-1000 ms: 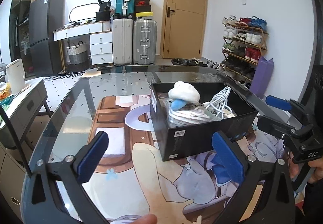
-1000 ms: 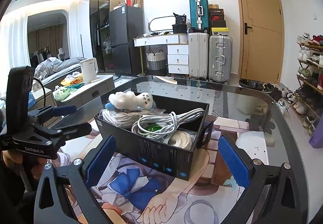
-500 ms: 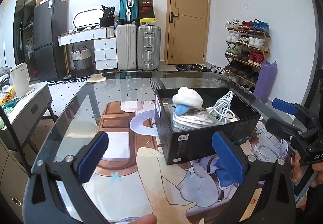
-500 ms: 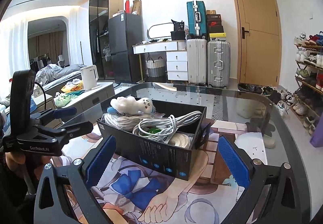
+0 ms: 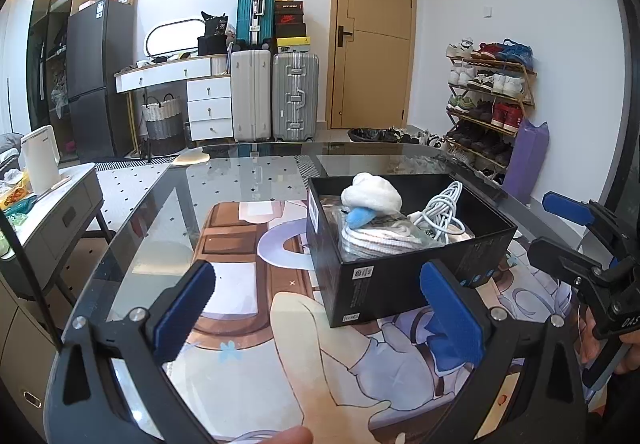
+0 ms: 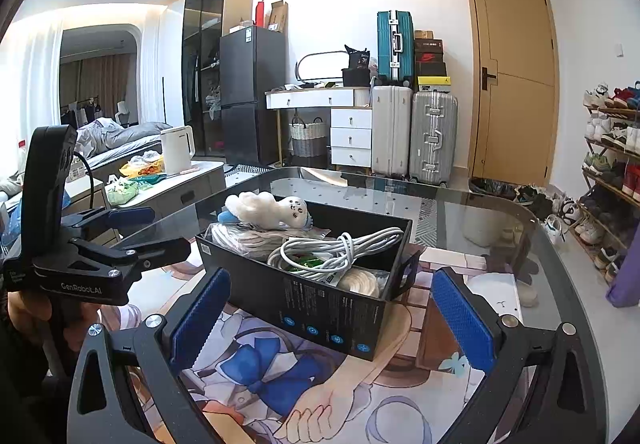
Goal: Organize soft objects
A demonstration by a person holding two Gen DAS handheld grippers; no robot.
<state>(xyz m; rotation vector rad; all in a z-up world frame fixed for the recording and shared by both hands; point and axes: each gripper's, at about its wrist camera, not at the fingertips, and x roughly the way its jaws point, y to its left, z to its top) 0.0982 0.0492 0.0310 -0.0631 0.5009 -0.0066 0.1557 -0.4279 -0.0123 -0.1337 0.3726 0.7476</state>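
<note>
A black box (image 5: 400, 284) (image 6: 320, 308) stands on the glass table. A white plush toy (image 5: 372, 194) (image 6: 264, 206) with a blue part lies on top of its contents, beside a white coiled cable (image 5: 440, 208) (image 6: 340, 248) and bagged white items. My left gripper (image 5: 320, 308) is open and empty, held back from the box's near left corner. My right gripper (image 6: 328, 316) is open and empty in front of the box's long side. Each gripper shows in the other's view: the right one (image 5: 568, 240), the left one (image 6: 132, 232).
The glass table (image 5: 240, 180) lies over a printed cartoon mat (image 5: 280, 344). Beyond it stand suitcases (image 5: 276, 96), a white dresser (image 5: 180, 92), a door (image 5: 372, 36) and a shoe rack (image 5: 488, 100). A side cabinet with a kettle (image 5: 40, 160) is at the left.
Both grippers have pulled back and risen slightly, so the box looks a little farther and lower. Both stay open and empty. The box contents have not moved.
</note>
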